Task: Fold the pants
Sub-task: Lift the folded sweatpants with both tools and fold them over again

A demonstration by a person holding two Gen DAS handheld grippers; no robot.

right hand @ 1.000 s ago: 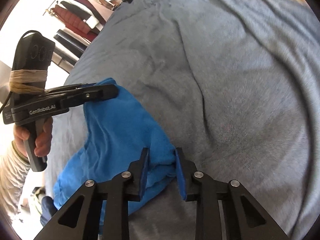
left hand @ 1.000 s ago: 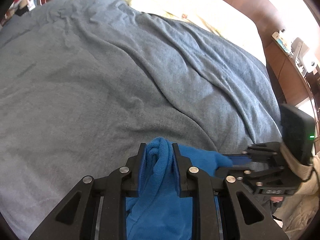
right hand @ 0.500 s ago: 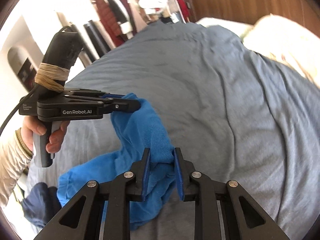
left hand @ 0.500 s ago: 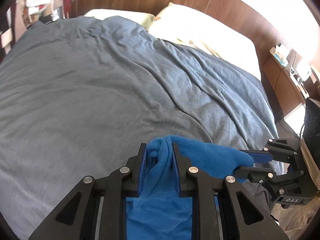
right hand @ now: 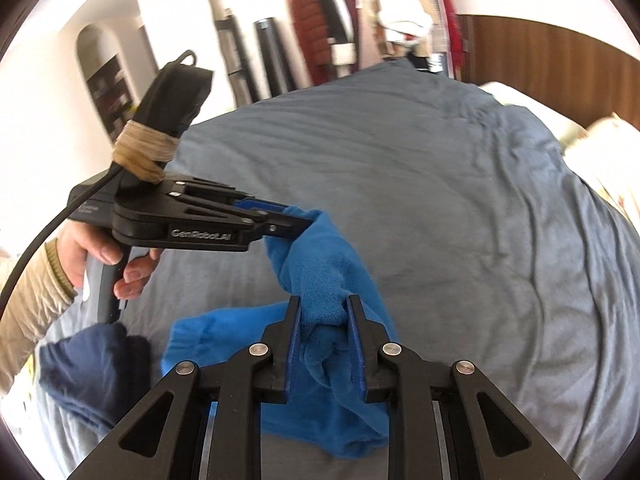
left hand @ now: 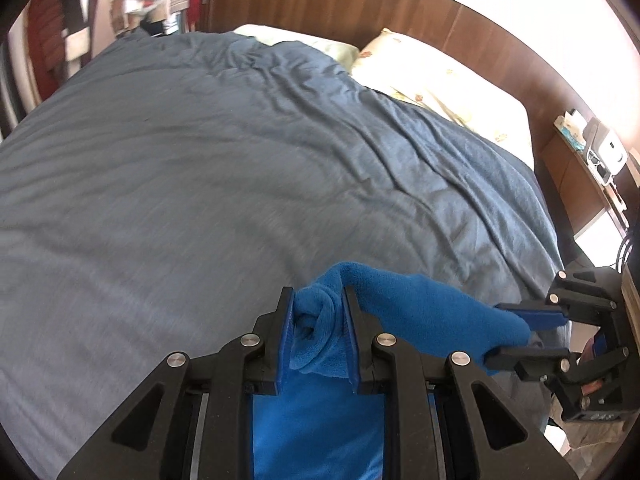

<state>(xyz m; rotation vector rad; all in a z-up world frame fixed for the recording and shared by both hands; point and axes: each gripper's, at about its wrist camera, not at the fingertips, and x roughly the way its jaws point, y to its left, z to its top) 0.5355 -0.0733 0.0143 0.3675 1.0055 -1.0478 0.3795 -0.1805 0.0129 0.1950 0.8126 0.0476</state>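
pants [left hand: 404, 304] lifted higher, lower legs cut off

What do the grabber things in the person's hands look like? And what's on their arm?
Both the left gripper and the right gripper are black, angular frames with round silver bolts and bright blue pads inside the two fingers. On the left one, white lettering runs along its side, tan cord wraps a black box on top, and a black cable trails away. The person wears a beige ribbed sleeve.
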